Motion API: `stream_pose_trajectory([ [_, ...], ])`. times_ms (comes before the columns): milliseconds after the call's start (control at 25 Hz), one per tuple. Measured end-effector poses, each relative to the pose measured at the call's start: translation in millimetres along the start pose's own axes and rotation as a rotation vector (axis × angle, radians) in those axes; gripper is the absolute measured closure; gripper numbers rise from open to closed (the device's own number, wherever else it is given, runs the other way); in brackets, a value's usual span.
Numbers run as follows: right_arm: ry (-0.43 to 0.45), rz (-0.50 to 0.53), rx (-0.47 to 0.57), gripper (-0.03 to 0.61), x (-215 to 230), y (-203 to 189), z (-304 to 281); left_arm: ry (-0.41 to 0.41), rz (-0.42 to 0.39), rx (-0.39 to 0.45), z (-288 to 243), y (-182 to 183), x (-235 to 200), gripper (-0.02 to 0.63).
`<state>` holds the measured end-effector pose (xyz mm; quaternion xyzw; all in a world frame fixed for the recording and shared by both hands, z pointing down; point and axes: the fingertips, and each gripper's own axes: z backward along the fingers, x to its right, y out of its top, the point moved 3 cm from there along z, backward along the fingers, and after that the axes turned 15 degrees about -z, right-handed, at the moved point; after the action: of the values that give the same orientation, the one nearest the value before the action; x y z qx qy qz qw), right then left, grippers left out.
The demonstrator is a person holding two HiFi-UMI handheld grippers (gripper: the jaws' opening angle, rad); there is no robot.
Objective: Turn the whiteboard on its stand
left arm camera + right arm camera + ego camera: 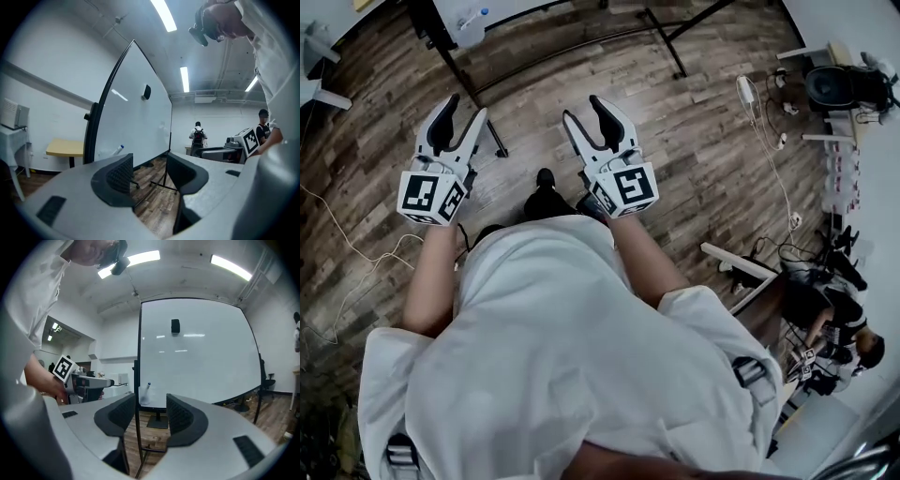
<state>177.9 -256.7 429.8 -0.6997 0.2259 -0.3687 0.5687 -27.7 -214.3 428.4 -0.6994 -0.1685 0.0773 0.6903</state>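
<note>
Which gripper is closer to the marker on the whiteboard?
Left, it looks like. The left gripper sits almost straight in front of the marker; the right gripper is off to the side, farther away.

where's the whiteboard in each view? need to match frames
Head view: whiteboard at top edge, left of centre, mostly cut off.
Left gripper view: centre-left, seen at a slant.
Right gripper view: centre to right, face-on.
Shared landmark: blue-capped marker by its lower edge.

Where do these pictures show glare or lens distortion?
Right gripper view: ceiling lights mirror as pale streaks on the whiteboard, whose frame bows. Left gripper view: one streak, dark corners. Head view: floorboards curve near the edges.
</note>
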Motion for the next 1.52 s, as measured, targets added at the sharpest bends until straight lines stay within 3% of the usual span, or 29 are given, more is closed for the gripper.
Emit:
stream_pose_trajectory([
  [440, 0.204, -0.044, -0.007, 0.376, 67, 38, -96, 0.199, -0.041, 0.002, -69, 37, -68, 0.404],
  [680, 0.264, -0.065, 0.027, 0.376, 70, 50, -140, 0.246, -0.038, 0.009, -80, 41, -115, 0.403],
  [840, 0.252, -0.070, 0.039, 0.376, 69, 60, -159, 0.290, 0.002, 0.011, -75, 35, -160, 0.403],
  [1080, 0.197, -0.060, 0.056, 0.379, 64, 69, -178, 0.244, 0.001, -0.012, -75, 25, -216, 0.379],
  [1520, 0.131, -0.059, 0.063, 0.385, 58, 74, -191, 0.079, -0.022, -0.052, -108, 1, -235, 0.329],
])
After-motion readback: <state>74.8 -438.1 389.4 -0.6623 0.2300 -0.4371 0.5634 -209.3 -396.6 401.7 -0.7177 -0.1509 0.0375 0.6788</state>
